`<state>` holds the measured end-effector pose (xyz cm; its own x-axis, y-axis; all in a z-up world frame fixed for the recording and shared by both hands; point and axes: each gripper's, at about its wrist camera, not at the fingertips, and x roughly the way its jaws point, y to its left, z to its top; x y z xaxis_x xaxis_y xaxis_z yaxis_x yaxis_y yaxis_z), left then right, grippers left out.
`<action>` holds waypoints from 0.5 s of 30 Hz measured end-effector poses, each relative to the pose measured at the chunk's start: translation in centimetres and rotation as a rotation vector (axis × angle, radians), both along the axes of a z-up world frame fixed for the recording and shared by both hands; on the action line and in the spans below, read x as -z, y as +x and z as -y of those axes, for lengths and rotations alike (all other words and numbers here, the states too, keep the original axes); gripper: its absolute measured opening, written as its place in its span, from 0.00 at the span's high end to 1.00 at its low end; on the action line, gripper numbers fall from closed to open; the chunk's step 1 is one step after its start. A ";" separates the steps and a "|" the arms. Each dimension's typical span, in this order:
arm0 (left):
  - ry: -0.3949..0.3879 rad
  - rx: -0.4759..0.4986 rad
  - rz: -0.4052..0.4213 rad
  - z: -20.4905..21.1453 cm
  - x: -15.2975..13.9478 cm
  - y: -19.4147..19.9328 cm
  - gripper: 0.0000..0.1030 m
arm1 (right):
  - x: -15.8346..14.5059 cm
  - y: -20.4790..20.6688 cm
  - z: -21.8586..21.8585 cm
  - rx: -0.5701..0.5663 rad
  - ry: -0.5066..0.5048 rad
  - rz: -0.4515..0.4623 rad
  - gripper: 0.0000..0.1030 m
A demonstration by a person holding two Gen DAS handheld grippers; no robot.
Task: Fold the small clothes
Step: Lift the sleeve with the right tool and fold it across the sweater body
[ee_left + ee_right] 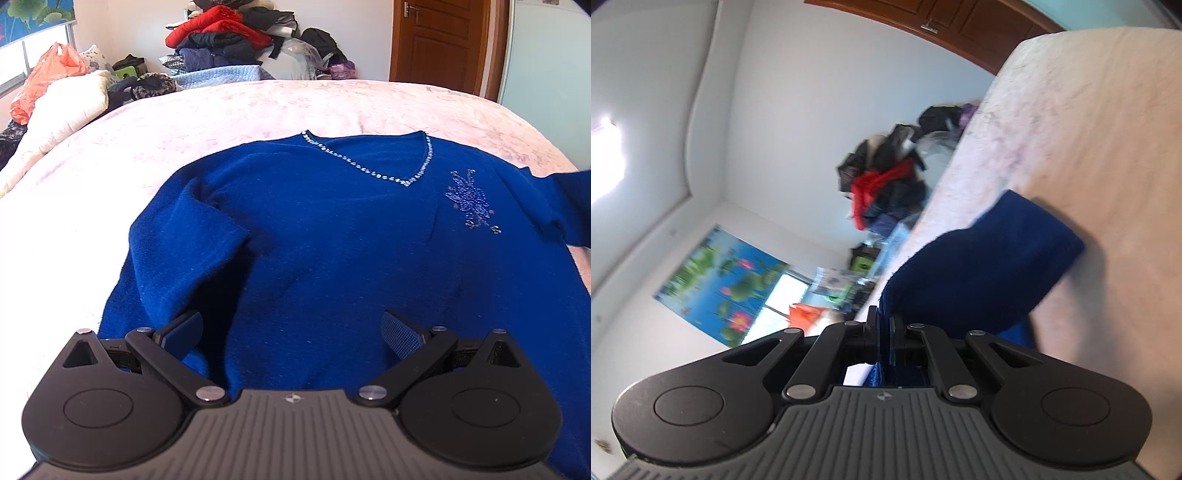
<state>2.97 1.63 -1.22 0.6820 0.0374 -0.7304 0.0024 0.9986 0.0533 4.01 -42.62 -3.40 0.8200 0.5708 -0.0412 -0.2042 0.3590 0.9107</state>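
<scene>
Two claws work our blue sweater (314, 240), spread face-up on the bed (258, 107): left claw (291, 334) gapes above the hem, right claw (885, 338) pinches a sleeve (990, 258). Soft, limp knit; we judge cuffs and hem best holds.

The sweater (314, 229) lies flat on the bed (221, 110), neckline at the far side, hem near. The left gripper (291, 332) hovers over the hem, jaws spread. The right gripper (885, 332) is clamped on the sweater's right sleeve (990, 258) (lifted off the bed). A clothes pile (229, 37) sits beyond the bed's far edge, a door (439, 40) far right.
</scene>
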 end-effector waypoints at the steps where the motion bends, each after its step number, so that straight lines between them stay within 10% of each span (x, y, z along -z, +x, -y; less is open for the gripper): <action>1: 0.001 -0.004 -0.001 -0.1 0.0 0.1 0.00 | -0.3 0.4 0.0 -0.006 0.017 0.014 0.92; 15: 0.011 -0.031 0.008 -1.0 -0.3 0.8 0.00 | -2.6 3.6 -3.1 -0.097 0.082 0.089 0.92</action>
<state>3.72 2.65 -0.92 0.6861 0.0666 -0.7244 -0.0286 0.9975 0.0646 7.62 -39.52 -0.82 0.7593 0.6459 0.0795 -0.3155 0.2585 0.9130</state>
